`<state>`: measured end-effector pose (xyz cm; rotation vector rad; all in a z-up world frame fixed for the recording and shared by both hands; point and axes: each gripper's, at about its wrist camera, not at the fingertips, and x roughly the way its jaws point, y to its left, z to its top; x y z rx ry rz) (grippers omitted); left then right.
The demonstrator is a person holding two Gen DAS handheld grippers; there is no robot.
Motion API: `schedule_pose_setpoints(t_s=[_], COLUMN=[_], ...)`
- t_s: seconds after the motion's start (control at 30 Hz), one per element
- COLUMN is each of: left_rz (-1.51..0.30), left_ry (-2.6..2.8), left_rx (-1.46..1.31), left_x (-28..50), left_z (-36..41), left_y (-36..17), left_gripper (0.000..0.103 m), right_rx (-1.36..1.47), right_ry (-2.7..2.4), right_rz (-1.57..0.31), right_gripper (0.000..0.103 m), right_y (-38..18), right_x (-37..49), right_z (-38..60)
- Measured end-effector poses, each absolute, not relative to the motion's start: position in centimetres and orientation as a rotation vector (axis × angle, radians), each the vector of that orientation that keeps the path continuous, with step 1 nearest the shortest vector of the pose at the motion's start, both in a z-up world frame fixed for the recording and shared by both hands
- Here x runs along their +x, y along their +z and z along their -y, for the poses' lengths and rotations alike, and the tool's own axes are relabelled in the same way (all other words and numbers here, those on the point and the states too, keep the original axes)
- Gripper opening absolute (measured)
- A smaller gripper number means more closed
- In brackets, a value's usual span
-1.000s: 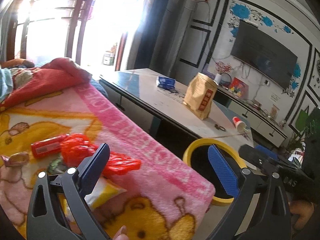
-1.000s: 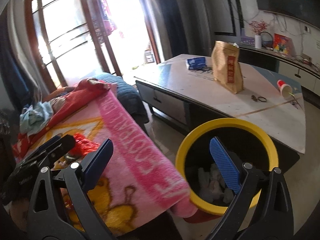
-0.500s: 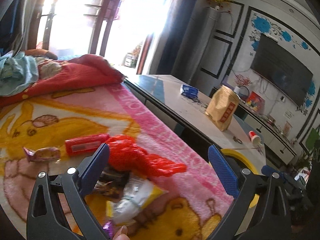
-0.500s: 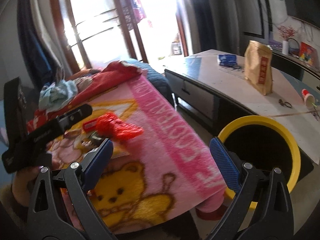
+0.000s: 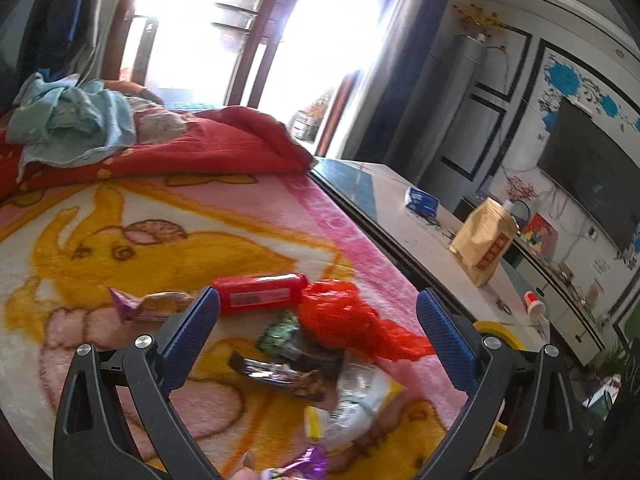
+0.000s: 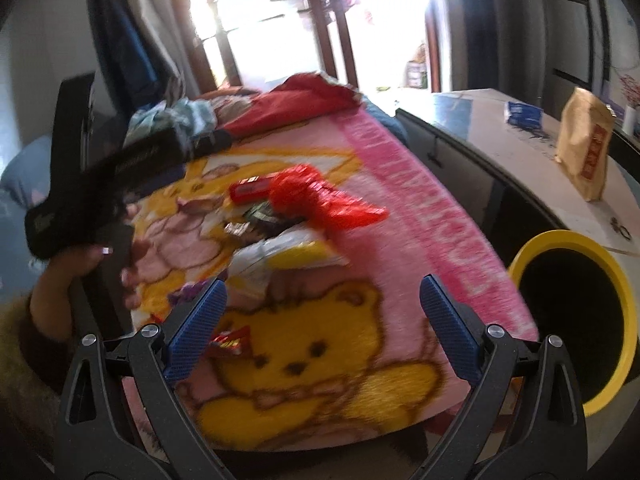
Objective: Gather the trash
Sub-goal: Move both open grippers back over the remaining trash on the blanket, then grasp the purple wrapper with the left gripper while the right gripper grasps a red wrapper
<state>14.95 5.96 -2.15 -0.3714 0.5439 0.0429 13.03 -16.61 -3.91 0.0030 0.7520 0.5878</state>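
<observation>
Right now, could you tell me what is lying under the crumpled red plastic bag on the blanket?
The red plastic bag overlaps a green wrapper and a dark wrapper, both partly exposed on the blanket. Anything further beneath the bag is hidden.

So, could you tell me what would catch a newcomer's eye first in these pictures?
A heap of wrappers topped by a crumpled red bag lies on the pink bear blanket, straight ahead of the open left gripper. Beside the blanket's edge, to the right, stands a yellow-rimmed bin. The right gripper is open and empty too.
</observation>
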Motion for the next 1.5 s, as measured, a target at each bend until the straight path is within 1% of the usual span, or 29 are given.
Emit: schedule_pose_setpoints(t_s=[0.27, 0.43, 0.53, 0.63, 0.7, 0.73, 0.77, 0.8, 0.93, 1.0, 1.1, 1.17, 1.2, 1.23, 1.27, 1.33, 1.37, 1.43, 1.47, 1.5], left_rz=[-0.537, -0.541, -0.549, -0.556, -0.565, -0.569, -0.574, -0.58, -0.609, -0.623, -0.64, -0.643, -0.642, -0.643, -0.647, -0.653, -0.657, -0.662, -0.667, -0.673], left_ry=[0.111, 0.163, 0.193, 0.22, 0.238, 0.245, 0.251, 0.257, 0.27, 0.276, 0.279, 0.274, 0.278, 0.279, 0.281, 0.282, 0.279, 0.267, 0.258, 0.247], left_rx=[-0.401, -0.423, -0.437, -0.451, -0.465, -0.47, -0.475, -0.481, -0.509, -0.539, -0.585, -0.612, -0.617, -0.619, -0.621, -0.626, -0.625, -0.624, -0.623, -0.621], left_x=[14.3, 13.9, 13.7, 13.5, 13.5, 13.5, 13.5, 13.6, 14.1, 14.4, 14.8, 15.1, 15.2, 15.3, 15.5, 15.8, 15.9, 16.0, 16.1, 16.2], left_z=[-8.9, -11.0, -12.4, -13.7, -14.5, -14.8, -15.1, -15.4, -16.5, -17.0, -17.5, -17.9, -18.0, -18.1, -18.1, -18.2, -18.1, -18.0, -17.9, -17.8], left_y=[-2.7, -3.4, -4.0, -4.8, -5.4, -5.6, -5.9, -6.2, -7.6, -8.4, -9.3, -9.7, -9.7, -9.8, -9.9, -10.0, -10.0, -10.1, -10.2, -10.3], left_gripper=[0.096, 0.096, 0.096, 0.096, 0.096, 0.096, 0.096, 0.096, 0.096, 0.096, 0.095, 0.094, 0.09, 0.081, 0.077, 0.061, 0.056, 0.037, 0.032, 0.029], right_rx=[-0.05, -0.09, -0.098, -0.091, -0.08, -0.08, -0.082, -0.083, -0.118, -0.116, -0.127, -0.128, -0.126, -0.125, -0.124, -0.121, -0.118, -0.11, -0.104, -0.101], right_ry=[0.635, 0.651, 0.657, 0.655, 0.666, 0.669, 0.673, 0.68, 0.679, 0.684, 0.689, 0.691, 0.692, 0.692, 0.687, 0.682, 0.676, 0.67, 0.666, 0.662], right_rz=[-0.81, -0.831, -0.855, -0.885, -0.906, -0.92, -0.931, -0.943, -0.923, -0.919, -0.914, -0.914, -0.916, -0.917, -0.917, -0.922, -0.928, -0.931, -0.933, -0.933], right_gripper=[0.089, 0.083, 0.077, 0.068, 0.06, 0.059, 0.054, 0.043, 0.025, 0.008, 0.002, 0.002, 0.001, 0.001, 0.001, 0.0, 0.0, 0.0, 0.0, 0.0], right_y=[-5.7, -6.7, -7.5, -8.3, -8.8, -9.2, -9.4, -9.7, -10.1, -10.1, -10.2, -10.1, -10.1, -10.1, -10.0, -9.9, -9.9, -9.8, -9.7, -9.6], right_x=[12.2, 11.9, 11.9, 12.2, 12.4, 12.5, 12.6, 12.5, 12.1, 12.0, 12.0, 12.1, 12.2, 12.2, 12.3, 12.5, 12.7, 12.9, 13.0, 13.1], right_z=[13.6, 12.1, 11.4, 10.9, 10.6, 10.3, 10.2, 10.0, 9.5, 9.5, 9.5, 9.5, 9.6, 9.7, 9.9, 10.1, 10.3, 10.5, 10.7, 10.9])
